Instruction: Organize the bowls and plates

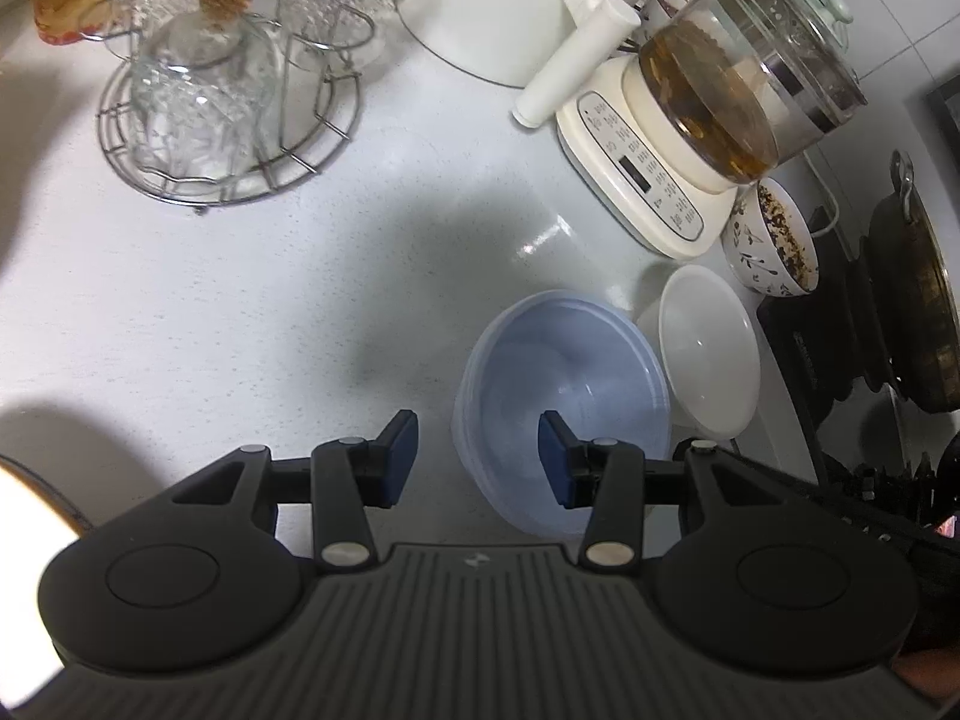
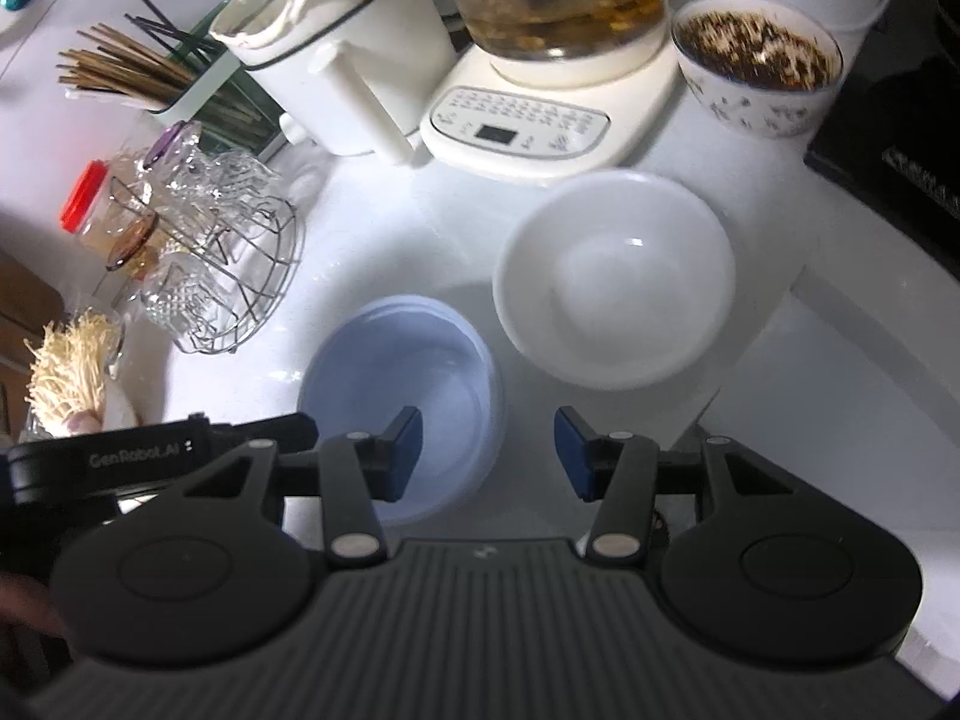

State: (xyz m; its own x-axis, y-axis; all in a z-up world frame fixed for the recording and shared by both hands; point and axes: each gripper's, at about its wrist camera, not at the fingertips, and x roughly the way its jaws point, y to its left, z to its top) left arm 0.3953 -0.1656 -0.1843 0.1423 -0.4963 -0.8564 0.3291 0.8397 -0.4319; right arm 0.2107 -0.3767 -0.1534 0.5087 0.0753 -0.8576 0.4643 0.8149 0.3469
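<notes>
A stack of pale blue bowls (image 1: 564, 384) (image 2: 414, 372) sits on the white counter, with a white bowl (image 1: 708, 354) (image 2: 612, 288) close by its right side. My left gripper (image 1: 478, 459) is open and straddles the blue stack's left rim, one finger outside and the other inside, neither pad pressing. My right gripper (image 2: 489, 453) is open too and straddles the stack's right rim, its left finger inside the bowl. The left gripper's black body (image 2: 150, 450) shows at the left of the right wrist view.
A glass kettle on a cream base (image 1: 636, 180) (image 2: 528, 120) and a patterned bowl with dark residue (image 1: 774, 240) (image 2: 756, 78) stand behind the bowls. A wire rack of glasses (image 1: 228, 114) (image 2: 228, 258) is at the left, a black stove with a pan (image 1: 900, 300) at the right.
</notes>
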